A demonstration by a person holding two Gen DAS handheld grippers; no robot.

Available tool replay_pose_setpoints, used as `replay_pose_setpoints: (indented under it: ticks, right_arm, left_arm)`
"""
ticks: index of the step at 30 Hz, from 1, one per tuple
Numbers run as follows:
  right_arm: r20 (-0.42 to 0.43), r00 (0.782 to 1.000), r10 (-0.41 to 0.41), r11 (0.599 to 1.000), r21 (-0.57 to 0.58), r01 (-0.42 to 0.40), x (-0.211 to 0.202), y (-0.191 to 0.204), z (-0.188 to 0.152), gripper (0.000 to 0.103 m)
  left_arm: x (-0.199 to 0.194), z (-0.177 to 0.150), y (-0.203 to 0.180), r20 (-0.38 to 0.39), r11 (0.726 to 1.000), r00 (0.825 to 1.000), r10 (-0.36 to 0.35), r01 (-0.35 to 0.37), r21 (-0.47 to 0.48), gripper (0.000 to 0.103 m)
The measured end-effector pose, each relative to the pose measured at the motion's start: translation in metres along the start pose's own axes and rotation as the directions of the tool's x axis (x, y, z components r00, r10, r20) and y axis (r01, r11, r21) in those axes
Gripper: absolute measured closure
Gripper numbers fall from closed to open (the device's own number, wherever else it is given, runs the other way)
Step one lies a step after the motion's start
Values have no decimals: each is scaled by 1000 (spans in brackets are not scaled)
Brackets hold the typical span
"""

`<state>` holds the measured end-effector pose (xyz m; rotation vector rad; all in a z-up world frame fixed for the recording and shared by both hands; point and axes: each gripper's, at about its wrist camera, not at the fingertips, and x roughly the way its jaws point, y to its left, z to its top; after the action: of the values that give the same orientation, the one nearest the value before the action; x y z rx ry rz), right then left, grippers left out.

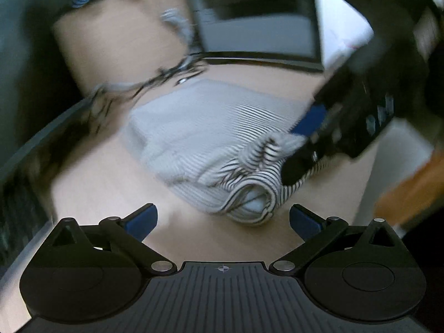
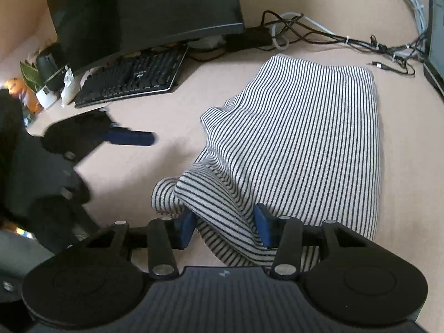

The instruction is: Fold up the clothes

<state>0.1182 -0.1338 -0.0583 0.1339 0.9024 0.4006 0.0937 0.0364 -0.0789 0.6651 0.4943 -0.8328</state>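
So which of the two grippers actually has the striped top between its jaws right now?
The right gripper: a fold of the striped top sits between its jaws. The left gripper has open, empty jaws over the bare desk.

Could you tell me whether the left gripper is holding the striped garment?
No, the left gripper is open with nothing between its pads, short of the striped garment.

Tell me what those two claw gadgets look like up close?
Both match: the left gripper and right gripper are matte black plastic, with a ribbed body, two round discs, silver pivot pins on jointed links, and blue pads lining the fingers. A small emblem sits mid-body.
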Motion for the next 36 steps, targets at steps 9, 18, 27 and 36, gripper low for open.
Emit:
replay_pose_setpoints:
  ticks: [9, 18, 27, 36]
  right_arm:
    - [115, 981, -153, 917, -354, 185, -24, 28, -17, 34]
    - [228, 919, -321, 741, -544, 394, -12, 26, -45, 23]
    - [209, 918, -336, 690, -610, 391, 9, 21, -20, 67]
    - [113, 948, -297, 757, -578, 306, -14, 31, -16, 78]
  left_arm:
    - [28, 27, -34, 57, 937, 992, -116, 91, 339, 33]
    - [50, 50, 41, 54, 847, 916, -397, 389, -362, 40]
    - [40, 54, 58, 67, 764, 930, -361, 337, -550, 37]
    - [12, 49, 112, 169, 745, 956, -238, 292, -600, 15]
